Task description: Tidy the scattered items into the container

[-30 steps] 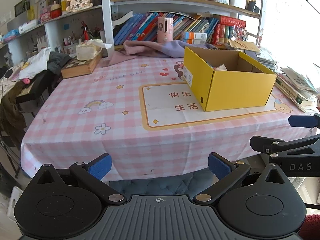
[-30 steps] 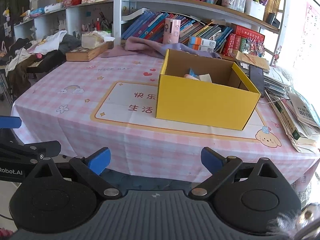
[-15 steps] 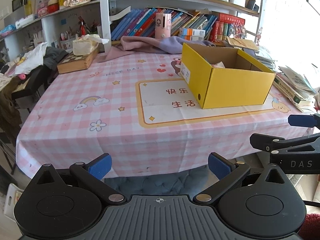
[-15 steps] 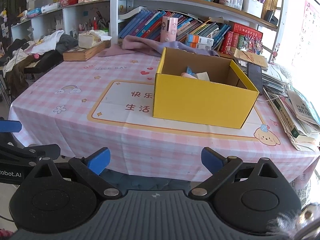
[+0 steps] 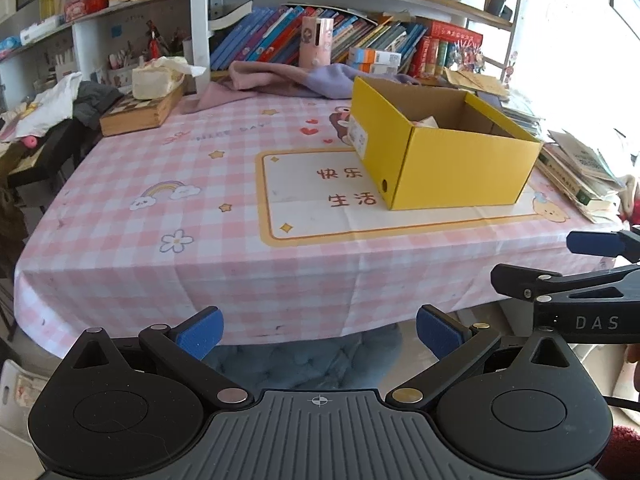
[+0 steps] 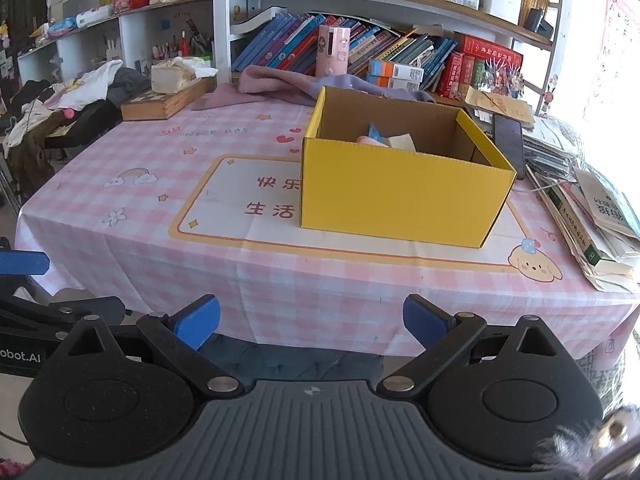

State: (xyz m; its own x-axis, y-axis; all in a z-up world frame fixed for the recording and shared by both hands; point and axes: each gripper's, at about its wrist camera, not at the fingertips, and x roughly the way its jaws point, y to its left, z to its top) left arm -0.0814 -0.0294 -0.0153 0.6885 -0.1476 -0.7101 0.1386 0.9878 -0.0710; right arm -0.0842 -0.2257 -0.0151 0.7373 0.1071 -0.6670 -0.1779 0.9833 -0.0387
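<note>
Yellow box (image 6: 404, 200) on table; left claw (image 5: 319, 330), right claw (image 6: 311, 318) both apart, empty.

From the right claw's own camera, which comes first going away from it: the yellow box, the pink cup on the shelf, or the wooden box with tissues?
Seen from the right claw, nearest first:
1. Yellow box, just ahead, slightly right, on the tablecloth.
2. Wooden box, at the table's far left edge, with tissues on top.
3. Pink cup, farthest, on the shelf behind the table among the books.
</note>
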